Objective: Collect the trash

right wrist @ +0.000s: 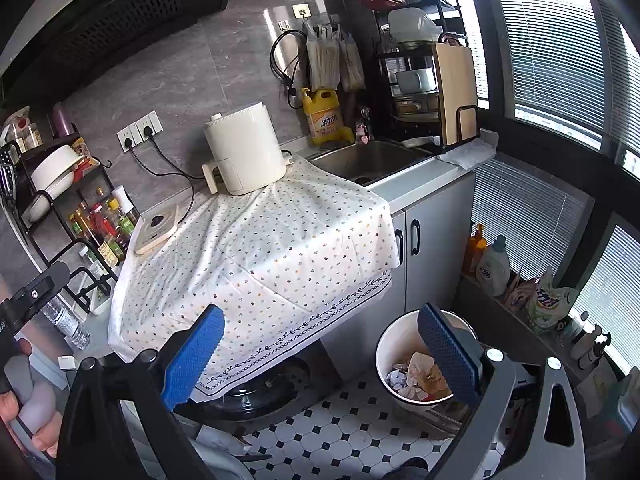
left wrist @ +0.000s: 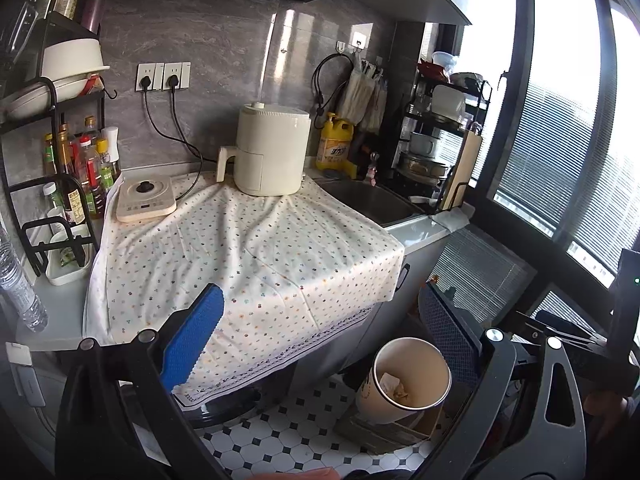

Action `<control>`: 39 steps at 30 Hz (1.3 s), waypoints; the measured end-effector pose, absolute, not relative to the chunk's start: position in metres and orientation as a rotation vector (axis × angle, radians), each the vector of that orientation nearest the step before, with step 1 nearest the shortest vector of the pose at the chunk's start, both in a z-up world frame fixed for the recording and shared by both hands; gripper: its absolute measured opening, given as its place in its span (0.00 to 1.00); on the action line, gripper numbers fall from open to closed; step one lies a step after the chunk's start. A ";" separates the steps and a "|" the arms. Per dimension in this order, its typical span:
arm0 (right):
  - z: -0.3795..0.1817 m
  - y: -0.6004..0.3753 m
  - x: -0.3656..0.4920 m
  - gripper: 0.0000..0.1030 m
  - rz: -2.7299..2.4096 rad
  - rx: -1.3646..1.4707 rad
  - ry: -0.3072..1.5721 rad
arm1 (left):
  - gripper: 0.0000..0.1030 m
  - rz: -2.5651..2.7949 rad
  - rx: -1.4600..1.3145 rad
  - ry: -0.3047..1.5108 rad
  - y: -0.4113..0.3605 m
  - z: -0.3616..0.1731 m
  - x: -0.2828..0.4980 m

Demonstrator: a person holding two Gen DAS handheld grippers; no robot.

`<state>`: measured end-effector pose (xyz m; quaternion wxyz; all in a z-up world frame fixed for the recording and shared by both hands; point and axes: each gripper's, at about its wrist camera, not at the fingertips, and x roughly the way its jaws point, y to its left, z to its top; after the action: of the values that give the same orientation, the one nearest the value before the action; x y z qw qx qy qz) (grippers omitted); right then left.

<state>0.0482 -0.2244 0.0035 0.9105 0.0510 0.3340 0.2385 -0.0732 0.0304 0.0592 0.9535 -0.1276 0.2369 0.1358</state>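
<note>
A round white trash bin (right wrist: 386, 344) stands on the tiled floor below the counter's front right corner, with crumpled paper scraps (right wrist: 418, 374) inside. In the left wrist view the same bin (left wrist: 404, 364) shows a scrap at its bottom. My right gripper (right wrist: 320, 354) is open and holds nothing; its right blue pad (right wrist: 448, 354) hangs over the bin's rim. My left gripper (left wrist: 320, 340) is open too, its left pad (left wrist: 192, 344) over the front edge of the dotted cloth (left wrist: 248, 256). A hand (right wrist: 24, 404) holds the left gripper's handle.
A cream air fryer (left wrist: 270, 152) and a flat cooker (left wrist: 146, 198) rest on the cloth. A bottle rack (left wrist: 68, 184) and a plastic water bottle (left wrist: 18, 292) stand at the left, a sink (right wrist: 368, 160) and dish rack (right wrist: 432, 92) at the right. Detergent bottles (right wrist: 492, 264) line the window ledge.
</note>
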 end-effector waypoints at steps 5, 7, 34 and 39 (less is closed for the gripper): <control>0.004 -0.223 0.047 0.92 0.502 0.100 0.688 | 0.94 0.282 -0.270 0.485 0.035 0.058 -0.077; 0.004 -0.223 0.046 0.92 0.503 0.102 0.691 | 0.94 0.283 -0.271 0.483 0.035 0.057 -0.078; -0.009 -0.219 0.051 0.92 0.492 0.090 0.730 | 0.94 0.284 -0.302 0.518 0.038 0.041 -0.070; -0.014 -0.216 0.052 0.92 0.488 0.085 0.736 | 0.94 0.289 -0.293 0.521 0.039 0.039 -0.070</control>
<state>0.0522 -0.2158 -0.0140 0.9033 0.0412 0.3560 0.2359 -0.0703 0.0394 0.0388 0.9453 -0.1439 0.2558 0.1421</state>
